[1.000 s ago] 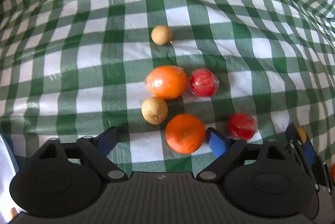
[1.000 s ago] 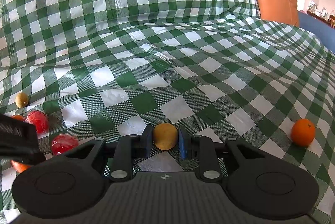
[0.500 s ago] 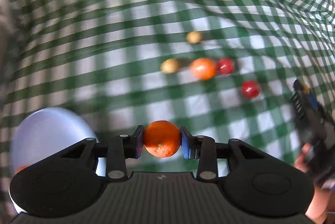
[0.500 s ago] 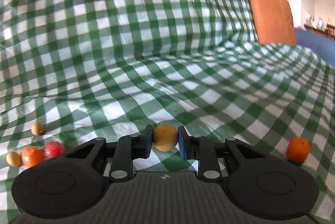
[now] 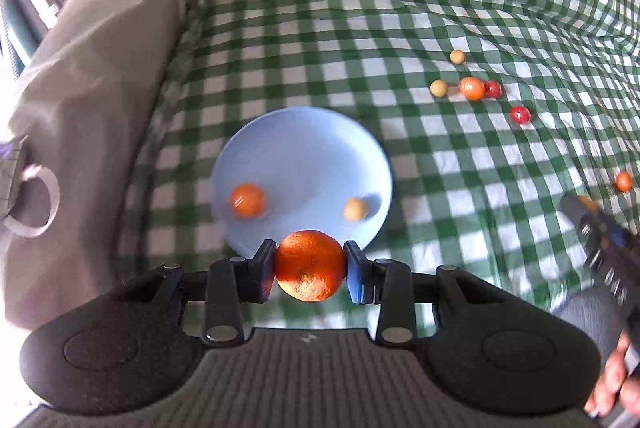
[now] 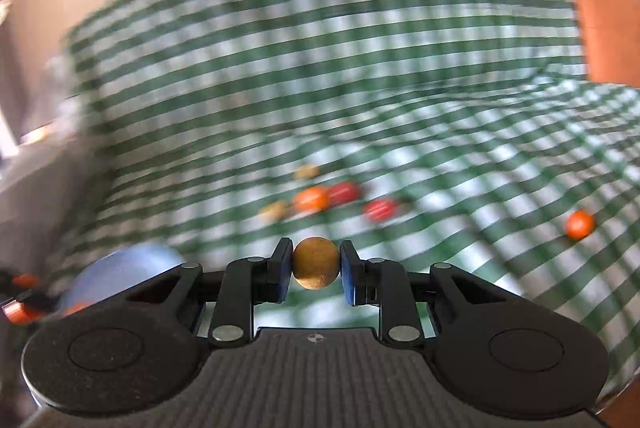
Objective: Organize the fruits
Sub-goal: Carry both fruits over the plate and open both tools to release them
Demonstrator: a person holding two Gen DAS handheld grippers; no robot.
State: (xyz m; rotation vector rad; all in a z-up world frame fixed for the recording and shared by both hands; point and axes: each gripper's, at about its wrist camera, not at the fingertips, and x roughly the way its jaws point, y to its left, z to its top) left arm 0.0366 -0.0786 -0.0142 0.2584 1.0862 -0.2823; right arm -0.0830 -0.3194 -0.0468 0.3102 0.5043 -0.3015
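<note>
A round orange mandarin with dimpled skin (image 5: 309, 265) is clamped between the two blue pads of the left gripper (image 5: 309, 270), the jaws closed onto its sides. The mandarin is held in the air over the near rim of a pale blue round plate (image 5: 304, 144), which is taken as the landmark. The plate is seen resting on a green-and-white checked cloth (image 5: 460, 180). On the plate, a second orange fruit (image 5: 248, 200) is noted at its left side and a small tan round fruit (image 5: 355, 209) at its right side, the two apart. To the far right of the plate, on the cloth, a loose group is recorded: two tan balls (image 5: 439, 88), an orange fruit (image 5: 472, 88) touching a red round fruit (image 5: 493, 89), and a second red fruit (image 5: 520, 114) a little nearer. A lone small orange fruit (image 5: 623, 181) lies well to the right of the plate. A grey cushion (image 5: 88, 100) is seen left of the plate. The right gripper (image 6: 316, 265) is recorded as clamped on a small tan-brown round fruit (image 6: 316, 262), pads pressed on both sides, carried above the cloth to the right of the plate; that view is motion-blurred. A hand (image 5: 612, 384) is visible at the lower right of the left wrist view, holding the right tool
</note>
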